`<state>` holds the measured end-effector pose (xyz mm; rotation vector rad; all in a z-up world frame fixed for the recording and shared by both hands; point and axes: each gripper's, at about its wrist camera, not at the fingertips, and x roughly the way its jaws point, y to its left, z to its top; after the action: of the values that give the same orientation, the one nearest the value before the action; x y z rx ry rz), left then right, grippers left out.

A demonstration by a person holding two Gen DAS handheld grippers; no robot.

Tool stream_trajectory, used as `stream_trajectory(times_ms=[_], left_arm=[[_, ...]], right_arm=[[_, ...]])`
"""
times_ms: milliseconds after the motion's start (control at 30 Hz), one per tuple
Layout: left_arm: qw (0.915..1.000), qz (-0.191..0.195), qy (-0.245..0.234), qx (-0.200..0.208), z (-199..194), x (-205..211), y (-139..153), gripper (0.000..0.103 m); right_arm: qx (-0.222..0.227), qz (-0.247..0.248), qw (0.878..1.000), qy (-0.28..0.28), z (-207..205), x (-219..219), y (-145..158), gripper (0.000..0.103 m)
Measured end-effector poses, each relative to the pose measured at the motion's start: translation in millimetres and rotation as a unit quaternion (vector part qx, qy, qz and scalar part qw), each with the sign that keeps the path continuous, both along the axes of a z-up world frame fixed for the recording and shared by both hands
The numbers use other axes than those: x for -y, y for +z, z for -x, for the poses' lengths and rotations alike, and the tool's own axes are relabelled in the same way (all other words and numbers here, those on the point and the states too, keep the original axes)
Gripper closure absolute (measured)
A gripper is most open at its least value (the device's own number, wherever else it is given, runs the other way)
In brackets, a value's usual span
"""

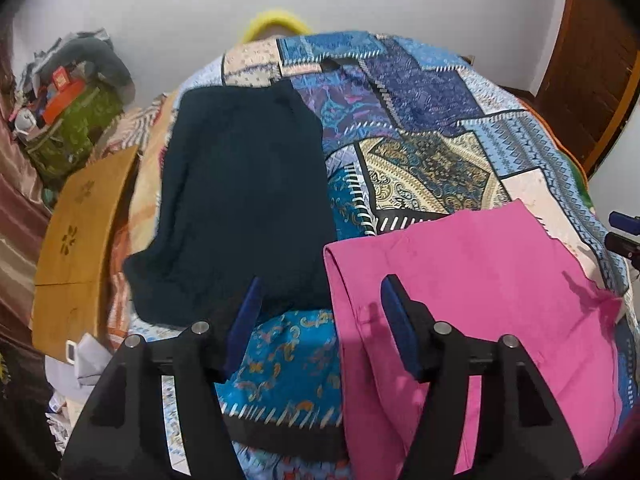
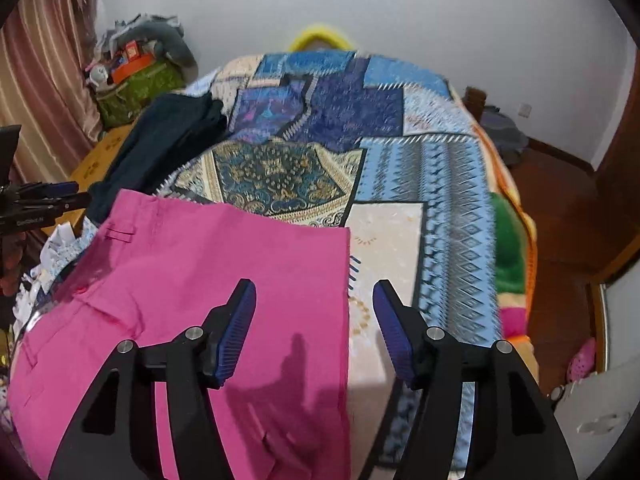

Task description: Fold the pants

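Pink pants (image 1: 472, 292) lie folded flat on a patchwork bedspread (image 1: 420, 112), near the bed's front edge. In the left wrist view my left gripper (image 1: 322, 292) hangs open above the pants' left folded edge, nothing between its blue pads. In the right wrist view the pink pants (image 2: 208, 280) fill the lower left, with a belt loop showing at the waistband. My right gripper (image 2: 314, 294) is open over the pants' right edge, its pads touching no cloth. The left gripper (image 2: 44, 196) shows at that view's left rim.
A dark folded garment (image 1: 240, 200) lies on the bed left of the pink pants. A wooden board (image 1: 80, 248) and a green bag (image 1: 76, 132) piled with clutter stand left of the bed. The patchwork bedspread (image 2: 360, 140) stretches far ahead. A wooden floor (image 2: 568, 216) lies right.
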<state>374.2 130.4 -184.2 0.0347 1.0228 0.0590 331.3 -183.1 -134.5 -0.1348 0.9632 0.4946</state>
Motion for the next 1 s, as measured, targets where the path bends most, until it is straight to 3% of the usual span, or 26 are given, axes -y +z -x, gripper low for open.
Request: stream_trajectory(times_ms=[333,433,533,700,800,867,1000], left_arm=[[0.9992,0.004,-0.004,-0.041,-43.1,-0.1,-42.3,0.042],[0.9991,0.004,-0.01,-0.041,-44.8,0.0,-47.8,0.051],[0.9989,0.003,-0.03,-0.035,-42.9,6.0,-47.5,0.073],[0.9987,-0.021,-0.03,-0.034,-42.3,15.0,-48.1,0.083],[0.9988,-0.026,-0.027,-0.03,-41.3,14.4,-46.2,0.09],[0.999,-0.026,-0.025,-0.028,-40.9,14.3,-45.3,0.092],[0.9992,-0.027,-0.025,-0.015,-38.0,16.0,-34.9,0.094]], right_arm=[[-0.084,0.029,0.996,0.011,-71.2,-20.0,-57.2,0.046],[-0.108,0.036,0.993,0.022,-88.8,-25.3,-73.4,0.046],[-0.113,0.048,0.992,0.03,-101.3,-32.0,-86.2,0.046],[-0.108,0.046,0.992,0.039,-107.7,-45.8,-97.0,0.046],[-0.088,0.067,0.992,0.053,-98.8,-56.9,-100.8,0.064],[-0.093,0.061,0.992,0.059,-95.2,-61.4,-101.0,0.097],[-0.082,0.082,0.992,0.054,-91.5,-66.7,-95.4,0.099]])
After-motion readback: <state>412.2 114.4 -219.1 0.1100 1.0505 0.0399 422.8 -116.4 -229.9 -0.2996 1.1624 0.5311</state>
